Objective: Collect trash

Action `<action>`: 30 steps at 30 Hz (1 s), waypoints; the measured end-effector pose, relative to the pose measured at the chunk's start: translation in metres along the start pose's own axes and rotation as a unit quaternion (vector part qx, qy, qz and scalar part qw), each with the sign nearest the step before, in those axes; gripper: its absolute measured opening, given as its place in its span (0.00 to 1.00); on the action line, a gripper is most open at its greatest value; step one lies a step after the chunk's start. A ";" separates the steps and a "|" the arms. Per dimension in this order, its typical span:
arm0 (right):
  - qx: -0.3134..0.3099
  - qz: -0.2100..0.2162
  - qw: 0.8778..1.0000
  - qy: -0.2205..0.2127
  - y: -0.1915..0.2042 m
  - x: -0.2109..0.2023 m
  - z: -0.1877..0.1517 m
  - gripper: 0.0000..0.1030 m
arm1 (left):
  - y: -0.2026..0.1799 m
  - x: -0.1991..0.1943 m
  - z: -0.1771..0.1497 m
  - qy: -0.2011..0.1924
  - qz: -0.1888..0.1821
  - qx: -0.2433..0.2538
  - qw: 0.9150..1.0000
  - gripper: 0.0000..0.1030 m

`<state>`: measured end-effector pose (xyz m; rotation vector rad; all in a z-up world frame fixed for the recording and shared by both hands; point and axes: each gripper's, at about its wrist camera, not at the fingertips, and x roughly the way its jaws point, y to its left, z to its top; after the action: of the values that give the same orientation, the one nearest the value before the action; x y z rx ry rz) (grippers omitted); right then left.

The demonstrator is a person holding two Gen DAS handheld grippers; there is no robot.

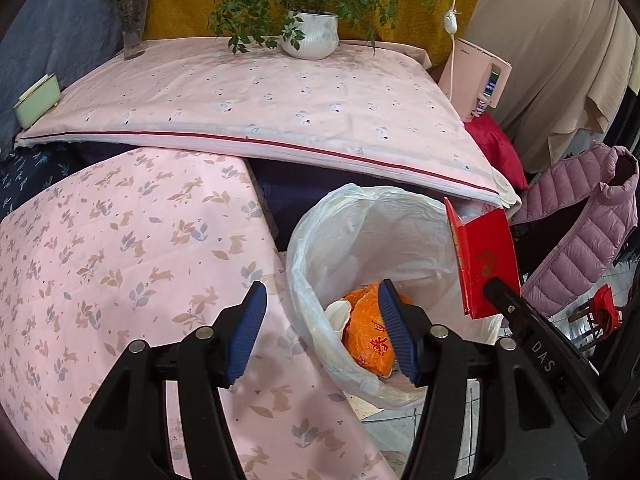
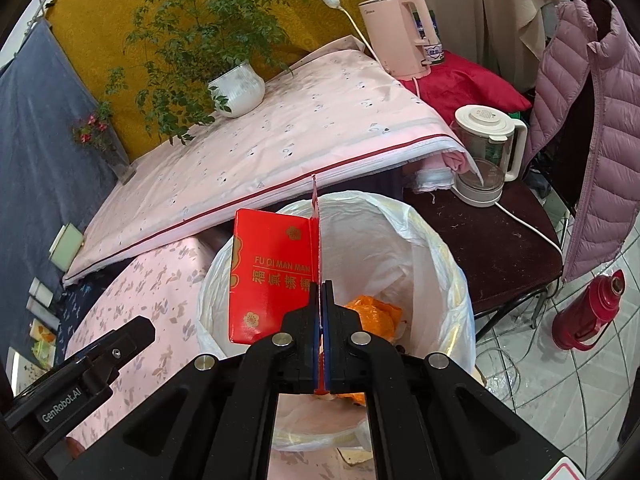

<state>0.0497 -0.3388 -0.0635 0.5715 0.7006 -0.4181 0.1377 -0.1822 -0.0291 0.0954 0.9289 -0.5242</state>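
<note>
Envelope (image 2: pixel 272 272) between right tongs (image 2: pixel 322 300) (clamped)

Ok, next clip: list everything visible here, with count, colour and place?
trash bin: one, white liner, on the floor below the bed edge
orange bag: one, inside the bin
red box: one, flattened, above the bin
potted plant: one, white pot, on the pink cover
flower vase: one, clear, far corner
kettles: two, one pink, one white
puffer jacket: one, mauve, hanging
thermos: one, red, on the floor
left gripper: open, empty
right gripper: shut on the red box
</note>
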 end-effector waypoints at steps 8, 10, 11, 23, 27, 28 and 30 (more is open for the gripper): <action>-0.025 0.004 1.000 0.009 0.020 0.009 -0.001 0.03 | 0.013 0.001 -0.003 -0.003 0.016 -0.008 1.000 0.59; -0.028 0.004 1.000 0.006 0.024 0.010 -0.001 0.08 | 0.015 0.000 -0.003 -0.006 0.020 -0.010 1.000 0.60; -0.029 0.004 1.000 0.006 0.025 0.010 -0.001 0.09 | 0.017 0.000 -0.003 -0.006 0.021 -0.011 1.000 0.60; -0.062 -0.001 0.998 0.014 0.038 0.006 -0.005 0.21 | 0.028 -0.002 -0.010 -0.008 0.031 -0.017 0.999 0.60; -0.074 -0.005 0.997 0.014 0.040 0.002 -0.007 0.29 | 0.028 -0.005 -0.014 -0.011 0.037 -0.013 0.999 0.60; -0.079 -0.006 0.997 0.014 0.040 0.001 -0.007 0.31 | 0.028 -0.005 -0.015 -0.012 0.039 -0.012 0.999 0.60; -0.088 -0.008 0.996 0.016 0.041 -0.001 -0.009 0.33 | 0.029 -0.007 -0.017 -0.012 0.042 -0.010 0.999 0.66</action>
<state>0.0668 -0.3013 -0.0538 0.4072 0.7655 -0.3591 0.1350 -0.1492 -0.0382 0.1087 0.9018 -0.4364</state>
